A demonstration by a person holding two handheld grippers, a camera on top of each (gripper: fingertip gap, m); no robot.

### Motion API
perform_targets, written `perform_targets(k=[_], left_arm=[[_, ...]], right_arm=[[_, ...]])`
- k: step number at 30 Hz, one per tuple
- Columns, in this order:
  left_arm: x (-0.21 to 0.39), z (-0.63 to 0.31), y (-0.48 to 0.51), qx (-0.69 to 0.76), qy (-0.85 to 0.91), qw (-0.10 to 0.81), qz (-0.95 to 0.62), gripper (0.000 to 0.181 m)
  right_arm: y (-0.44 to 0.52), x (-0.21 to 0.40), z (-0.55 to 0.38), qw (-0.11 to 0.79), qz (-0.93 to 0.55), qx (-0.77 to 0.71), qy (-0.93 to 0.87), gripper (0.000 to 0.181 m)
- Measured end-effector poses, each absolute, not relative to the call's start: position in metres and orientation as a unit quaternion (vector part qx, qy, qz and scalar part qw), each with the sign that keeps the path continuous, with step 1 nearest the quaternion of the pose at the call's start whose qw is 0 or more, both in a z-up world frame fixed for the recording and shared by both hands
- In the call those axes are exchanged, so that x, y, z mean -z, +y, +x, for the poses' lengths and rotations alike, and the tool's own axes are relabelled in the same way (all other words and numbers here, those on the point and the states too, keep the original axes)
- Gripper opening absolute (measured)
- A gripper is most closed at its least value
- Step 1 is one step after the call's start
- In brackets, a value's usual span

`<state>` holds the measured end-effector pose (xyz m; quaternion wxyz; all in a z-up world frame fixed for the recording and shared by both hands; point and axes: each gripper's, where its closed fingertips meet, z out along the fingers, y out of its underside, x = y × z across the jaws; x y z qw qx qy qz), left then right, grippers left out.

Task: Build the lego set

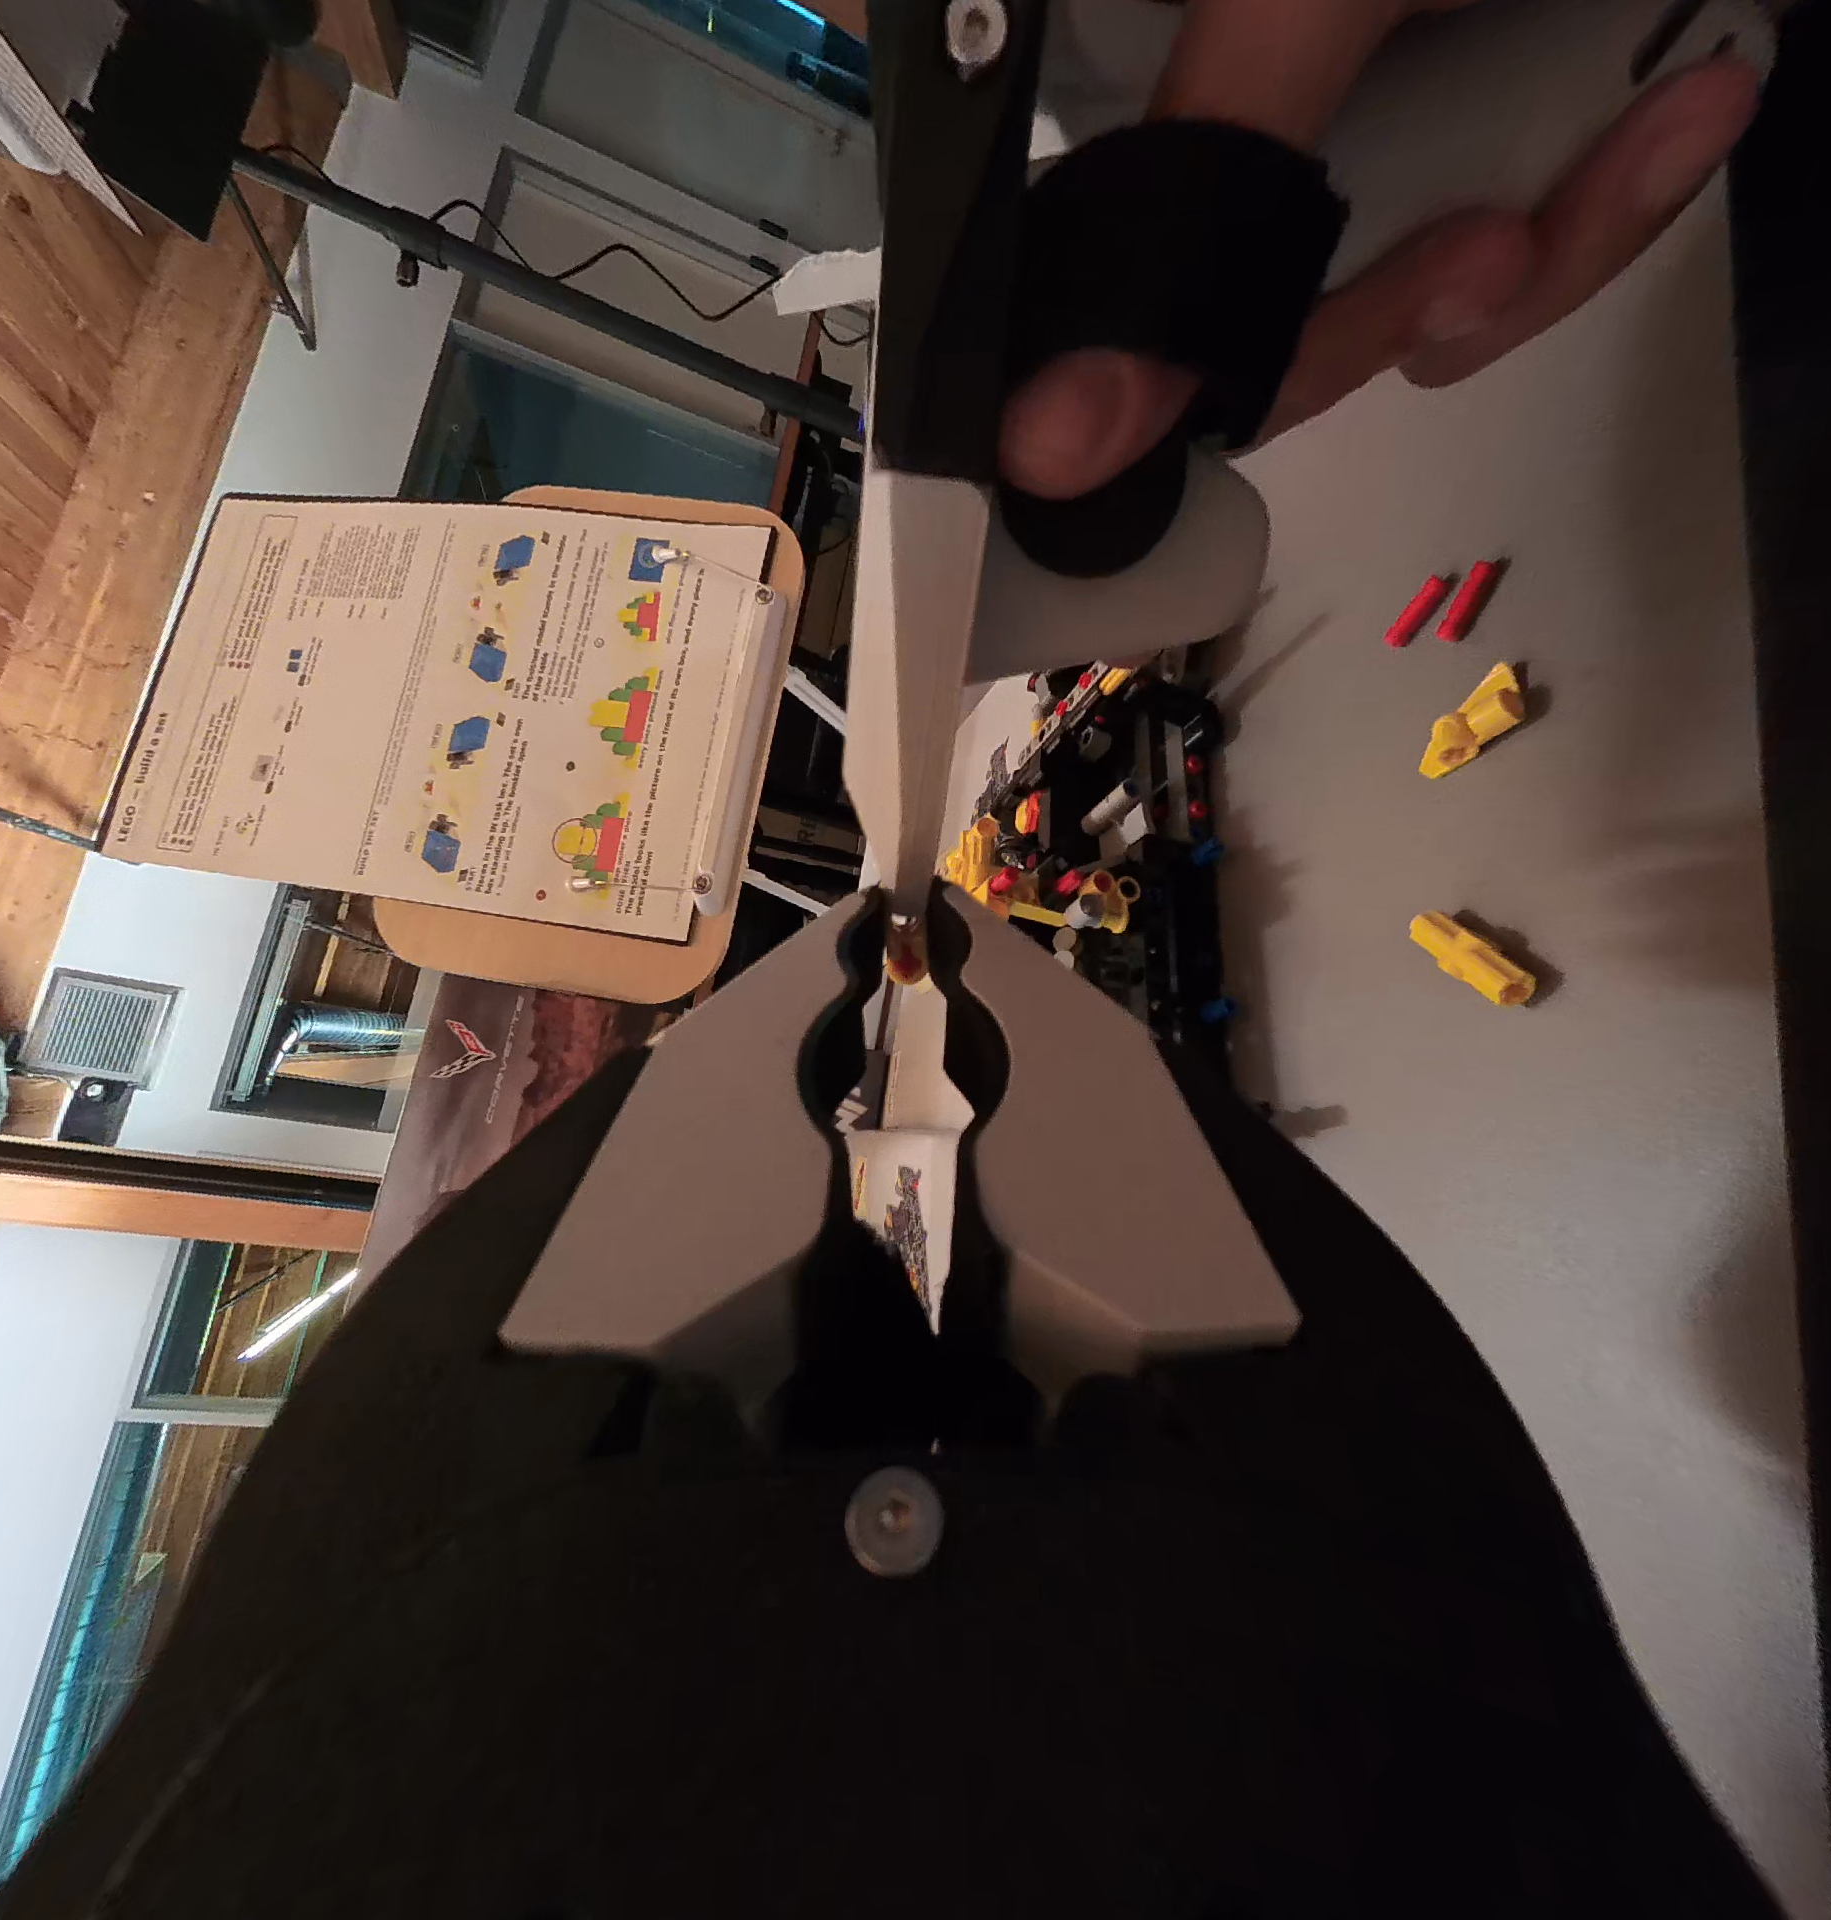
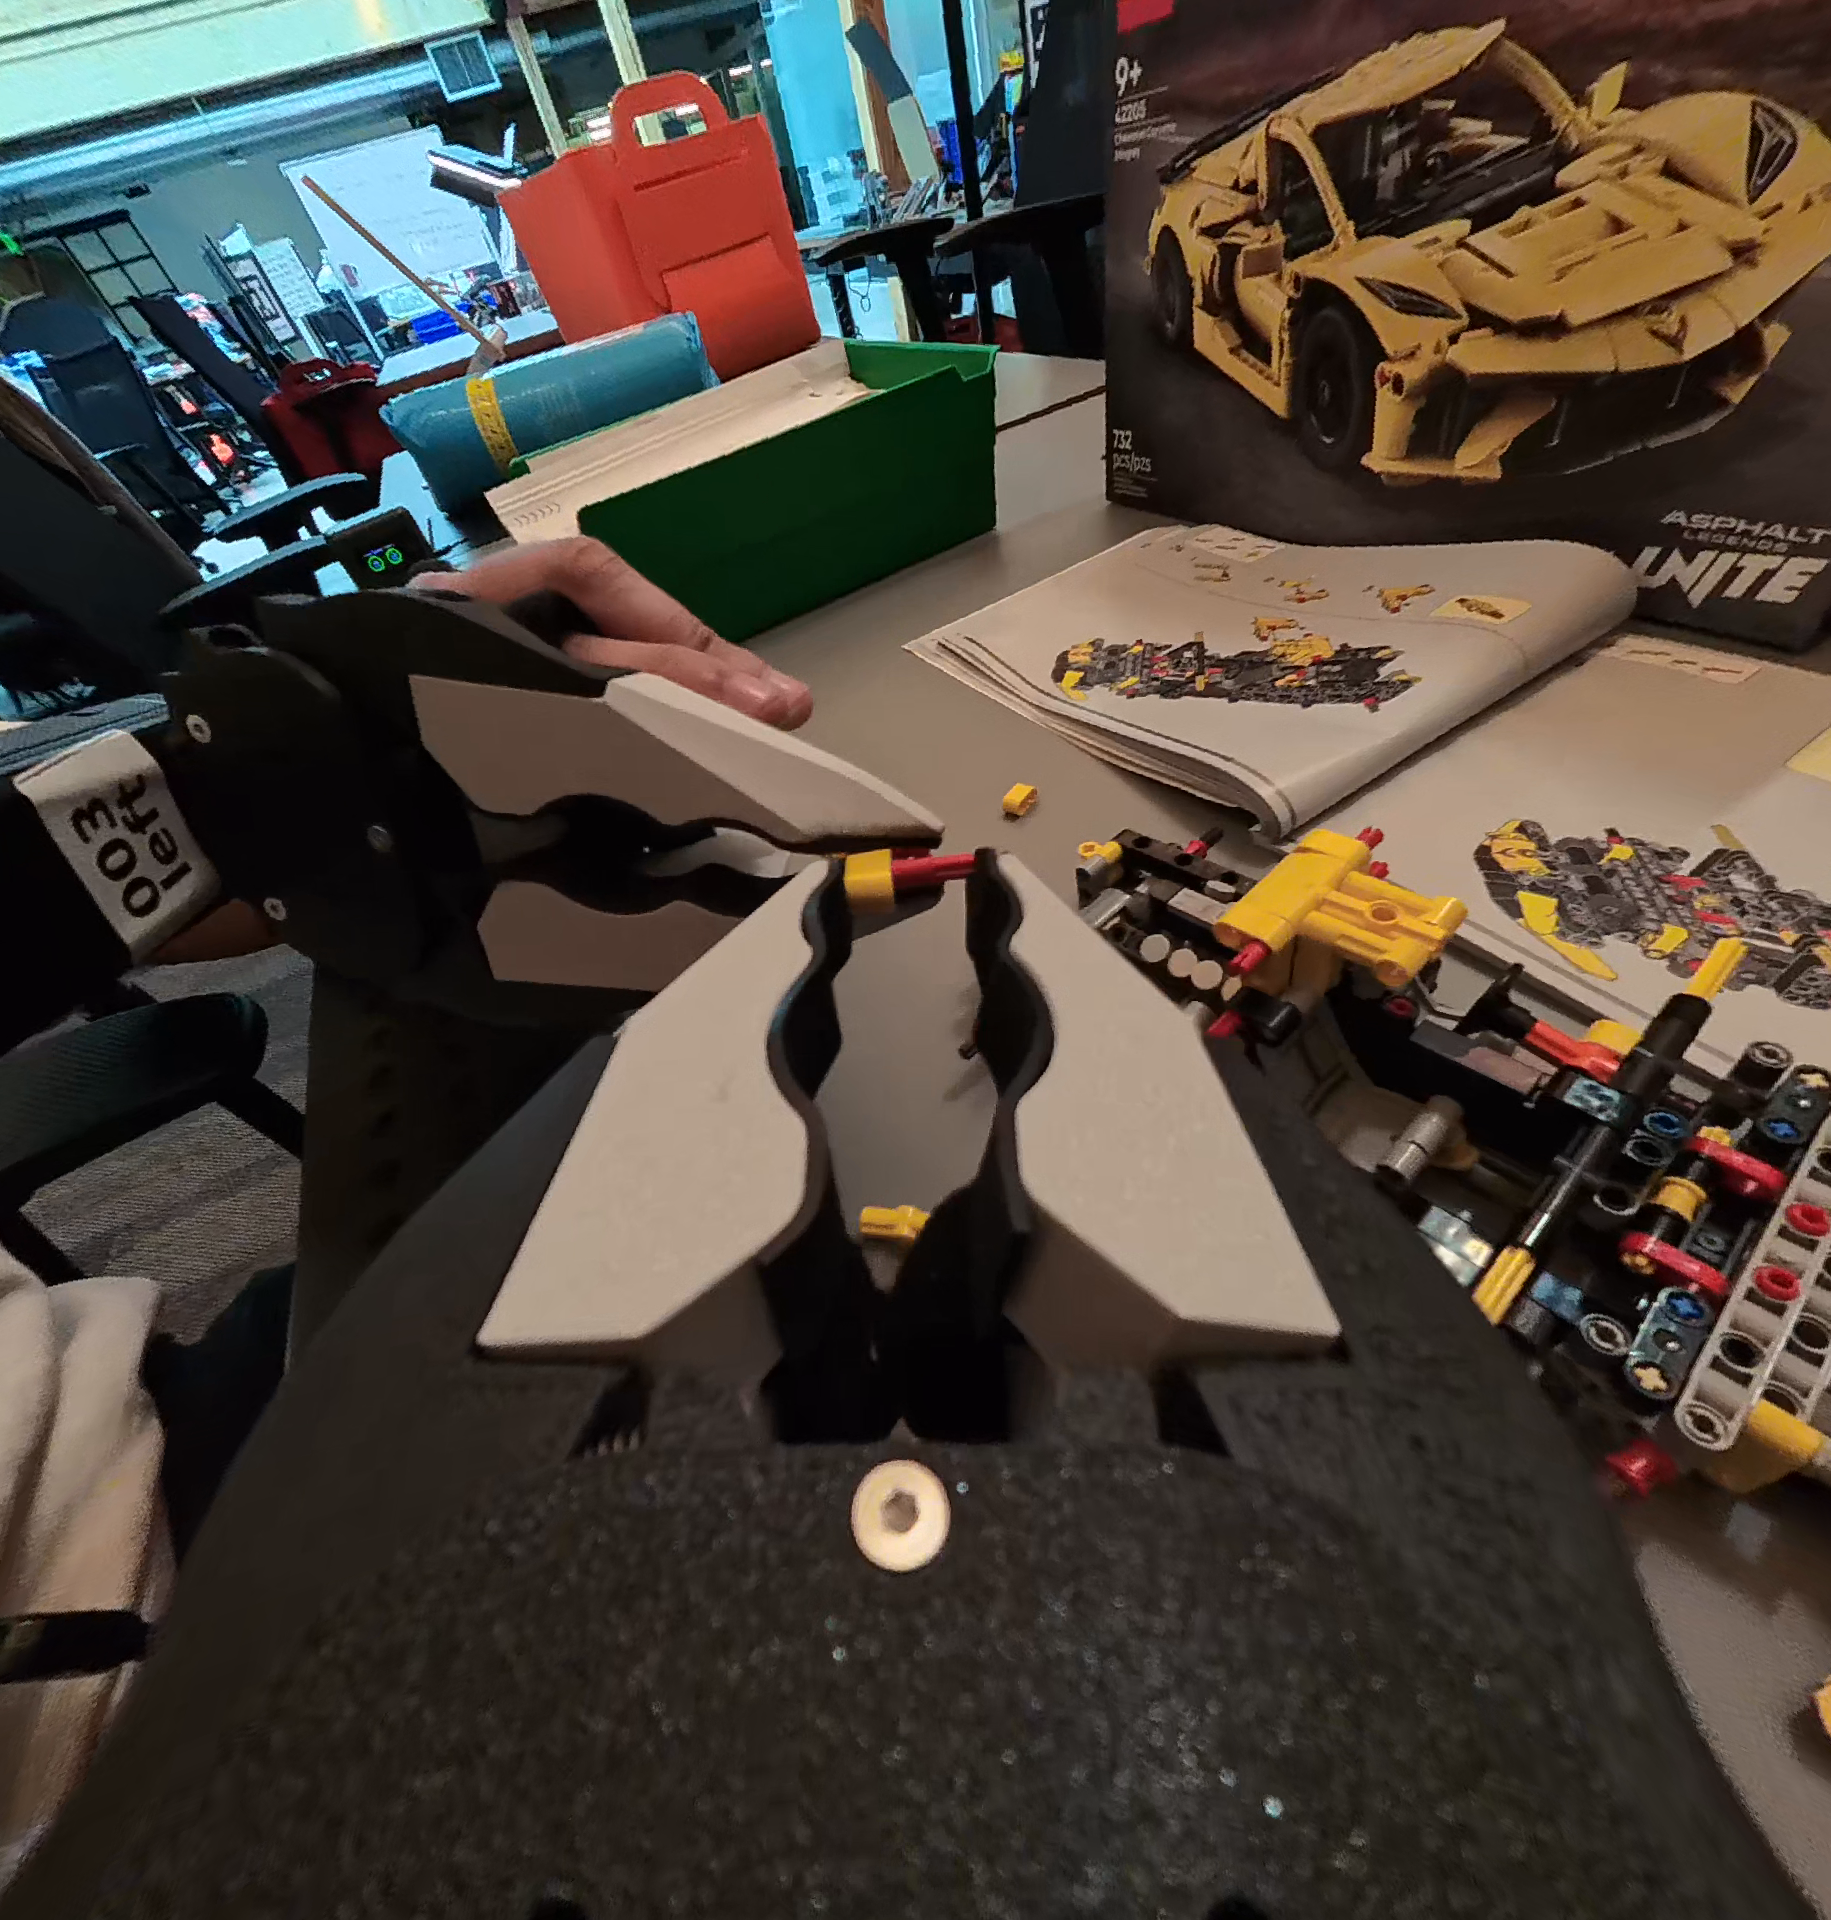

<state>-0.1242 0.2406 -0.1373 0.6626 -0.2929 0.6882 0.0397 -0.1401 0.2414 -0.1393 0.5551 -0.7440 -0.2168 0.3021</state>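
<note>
Left gripper point(image 2: 895, 847) pinched tight on a small yellow piece point(image 2: 869, 878) with a red pin point(image 2: 932, 864) sticking out of it. Right gripper point(image 2: 916, 883) a little apart, its tips around the red pin, maybe touching it, hard to tell. Both held just above the grey worktop point(image 2: 1056, 540). Half-built lego car frame point(image 2: 1513, 1091) at 3 o'clock from the grippers. Open booklet point(image 2: 1306, 665) at 1 o'clock, with the box point(image 2: 1493, 291) standing behind it. Two loose yellow pieces point(image 1: 1474, 722) and two red pins point(image 1: 1441, 605) lying apart on the worktop.
</note>
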Motion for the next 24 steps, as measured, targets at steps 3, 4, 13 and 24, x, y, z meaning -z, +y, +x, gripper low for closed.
perform_targets(k=[3,4,13,24], left_arm=[[0.132,-0.123,0.239,-0.033,0.682,0.668,-0.297,0.006],[0.131,-0.123,0.239,-0.031,0.681,0.669,-0.297,0.006],[0.128,-0.124,0.237,-0.019,0.677,0.675,-0.293,0.007],[0.131,-0.123,0.23,-0.013,0.688,0.67,-0.279,0.007]], right_arm=[[0.24,0.134,-0.14,0.558,-0.734,-0.329,-0.205,0.023],[0.24,0.133,-0.14,0.56,-0.732,-0.326,-0.208,0.023],[0.242,0.127,-0.138,0.601,-0.715,-0.279,-0.222,0.027],[0.237,0.131,-0.143,0.589,-0.704,-0.313,-0.242,0.025]])
